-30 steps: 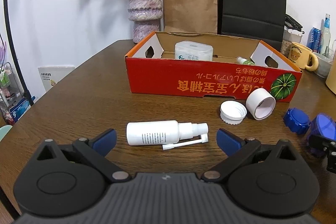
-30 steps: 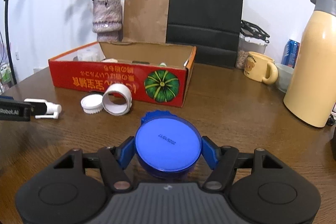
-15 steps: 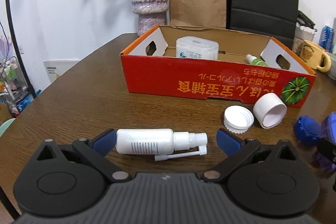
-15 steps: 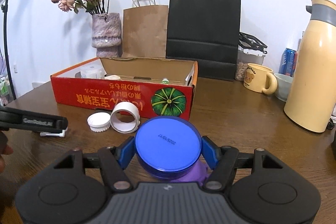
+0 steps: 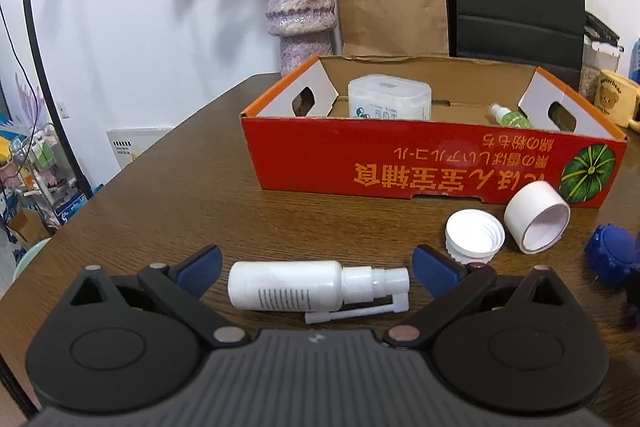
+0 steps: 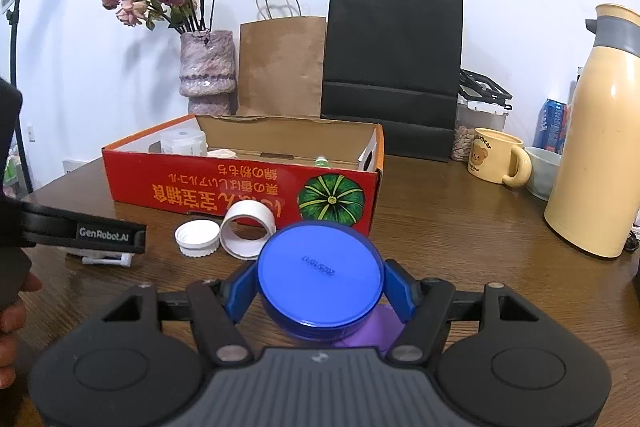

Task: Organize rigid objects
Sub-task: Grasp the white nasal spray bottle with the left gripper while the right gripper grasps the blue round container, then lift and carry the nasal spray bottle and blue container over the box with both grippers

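A white spray bottle (image 5: pixel 286 285) lies on its side on the wooden table, across the gap of my left gripper (image 5: pixel 316 265). That gripper is open, its blue pads (image 5: pixel 200 263) well clear of the bottle's ends. My right gripper (image 6: pixel 318 287) is shut on a round blue jar (image 6: pixel 318 275), a pad pressed on each side and a purple part showing beneath it. The red cardboard box (image 5: pixel 400 163) stands behind, holding a white plastic container (image 5: pixel 390 101) and a small green bottle (image 5: pixel 510 117). In the right wrist view the left gripper (image 6: pixel 84 233) hovers over the spray bottle (image 6: pixel 104 259).
In front of the box lie a white screw cap (image 5: pixel 474 235), a white tube cap (image 5: pixel 536 223) and a blue cap (image 5: pixel 608 259). A vase (image 6: pixel 206 67), a brown bag (image 6: pixel 280 63) and a black bag (image 6: pixel 392 67) line the back. A yellow mug (image 6: pixel 494 161) and cream thermos (image 6: pixel 600 147) stand right.
My left gripper has come forward and down, so the spray bottle now lies between its open jaws. My right gripper has tipped upward a little with the blue jar still held.
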Motion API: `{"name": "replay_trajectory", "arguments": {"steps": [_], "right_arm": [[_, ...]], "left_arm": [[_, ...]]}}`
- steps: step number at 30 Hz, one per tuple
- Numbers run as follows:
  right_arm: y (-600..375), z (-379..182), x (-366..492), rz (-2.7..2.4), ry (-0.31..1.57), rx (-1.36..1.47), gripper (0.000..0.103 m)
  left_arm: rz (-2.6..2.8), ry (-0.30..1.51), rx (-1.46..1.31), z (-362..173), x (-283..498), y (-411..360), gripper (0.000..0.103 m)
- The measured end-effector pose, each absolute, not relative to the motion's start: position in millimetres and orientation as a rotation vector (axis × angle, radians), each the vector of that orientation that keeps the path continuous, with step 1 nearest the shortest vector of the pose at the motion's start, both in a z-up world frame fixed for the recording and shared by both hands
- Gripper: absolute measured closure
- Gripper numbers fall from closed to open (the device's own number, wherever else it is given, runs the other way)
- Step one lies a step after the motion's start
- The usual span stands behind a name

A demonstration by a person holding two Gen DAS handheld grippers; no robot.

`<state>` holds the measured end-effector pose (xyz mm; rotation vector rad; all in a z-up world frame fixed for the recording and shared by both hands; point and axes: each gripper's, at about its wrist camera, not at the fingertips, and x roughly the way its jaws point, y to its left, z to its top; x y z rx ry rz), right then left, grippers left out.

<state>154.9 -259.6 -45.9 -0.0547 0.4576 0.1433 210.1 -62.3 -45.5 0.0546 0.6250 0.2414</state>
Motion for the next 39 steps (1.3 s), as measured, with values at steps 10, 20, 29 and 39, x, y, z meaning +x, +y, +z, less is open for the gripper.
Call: {"name": "replay_trajectory", "arguments": {"steps": [10, 20, 29, 39], "right_arm": [[-260, -46, 153, 0.146, 0.451, -0.051, 0.037], [-260, -45, 152, 0.144, 0.448, -0.051, 0.037], [-260, -44, 150, 0.142, 0.440, -0.048, 0.037], [-258, -44, 147, 0.138, 0.432, -0.052, 0.037]], "left_arm": [[0.224, 0.688, 0.008, -55, 220, -53, 0.000], [0.196, 0.693, -0.012, -56, 219, -51, 0.004], [0.176, 0.688, -0.016, -55, 217, -51, 0.004], [0.166, 0.657, -0.014, -51, 211, -51, 0.004]]}}
